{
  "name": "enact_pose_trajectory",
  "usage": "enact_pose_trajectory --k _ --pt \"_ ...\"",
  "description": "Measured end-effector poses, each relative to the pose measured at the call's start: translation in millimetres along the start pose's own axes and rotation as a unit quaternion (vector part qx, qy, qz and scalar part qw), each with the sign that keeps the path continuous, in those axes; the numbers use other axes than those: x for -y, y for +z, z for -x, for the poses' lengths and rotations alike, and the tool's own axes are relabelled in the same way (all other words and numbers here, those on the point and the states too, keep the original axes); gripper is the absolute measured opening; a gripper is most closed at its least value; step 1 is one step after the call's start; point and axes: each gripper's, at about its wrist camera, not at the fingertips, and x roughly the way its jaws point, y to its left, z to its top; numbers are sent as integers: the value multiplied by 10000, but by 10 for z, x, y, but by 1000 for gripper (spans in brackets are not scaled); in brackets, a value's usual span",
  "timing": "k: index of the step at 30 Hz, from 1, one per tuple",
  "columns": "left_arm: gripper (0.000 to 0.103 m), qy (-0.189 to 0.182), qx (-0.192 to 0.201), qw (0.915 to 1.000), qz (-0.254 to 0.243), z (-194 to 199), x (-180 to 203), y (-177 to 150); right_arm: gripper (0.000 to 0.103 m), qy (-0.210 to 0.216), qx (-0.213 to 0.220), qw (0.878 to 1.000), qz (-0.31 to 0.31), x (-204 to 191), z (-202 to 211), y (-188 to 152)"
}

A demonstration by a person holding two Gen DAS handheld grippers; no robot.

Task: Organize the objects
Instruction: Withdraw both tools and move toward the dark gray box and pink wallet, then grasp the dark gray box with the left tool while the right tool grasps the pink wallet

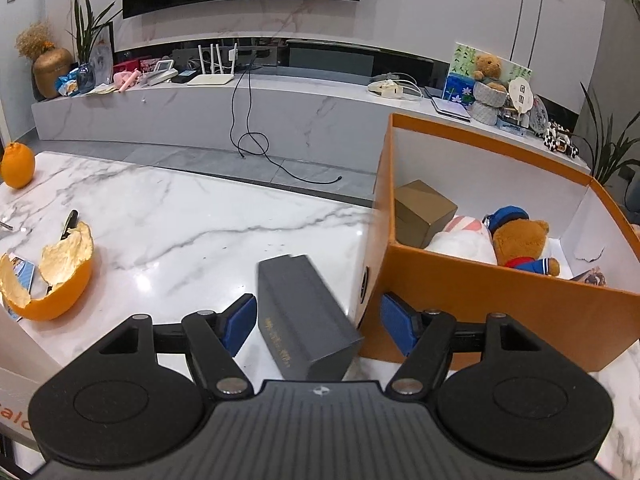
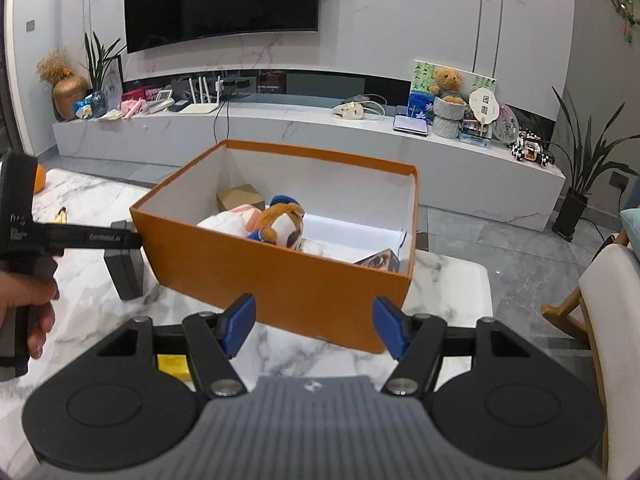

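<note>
A long dark grey box (image 1: 308, 320) with gold lettering lies on the marble table (image 1: 192, 220), just left of the orange storage box (image 1: 500, 304). My left gripper (image 1: 320, 322) is open around the grey box, with a gap between each blue pad and the box's sides. The orange box (image 2: 280, 284) holds a brown carton (image 1: 420, 212), a white and pink plush (image 1: 460, 240) and a teddy bear in a blue cap (image 1: 520, 240). My right gripper (image 2: 314, 328) is open and empty in front of the orange box's near wall. The grey box (image 2: 126, 272) also shows in the right wrist view.
Half an orange peel (image 1: 56, 280) and a whole orange (image 1: 18, 164) sit on the table's left side. A yellow item (image 2: 172, 364) lies under my right gripper. A hand (image 2: 28, 312) holds the left tool. A chair (image 2: 608, 320) stands at the right; a TV bench (image 2: 280, 132) runs behind.
</note>
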Motion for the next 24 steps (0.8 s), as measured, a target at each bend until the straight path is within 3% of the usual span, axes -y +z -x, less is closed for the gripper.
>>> enact_pose_trajectory --k 10,11,15,19,24 --pt "78 165 -207 9995 -154 -171 -12 -56 67 90 -289 9991 283 -110 -89 -102" --pt "76 190 -231 9994 -184 -197 -17 -57 67 100 -295 9991 301 -122 -91 -108" --pt "49 51 -393 9990 -197 -286 -81 -63 68 115 -305 9990 318 -144 -96 -111" --pt "45 -79 -445 9987 -217 -229 -138 -102 68 134 -374 9986 341 -160 -115 -118" --pt "40 -418 -658 9964 -320 -32 -165 -245 68 195 -766 9965 273 -147 -224 -179"
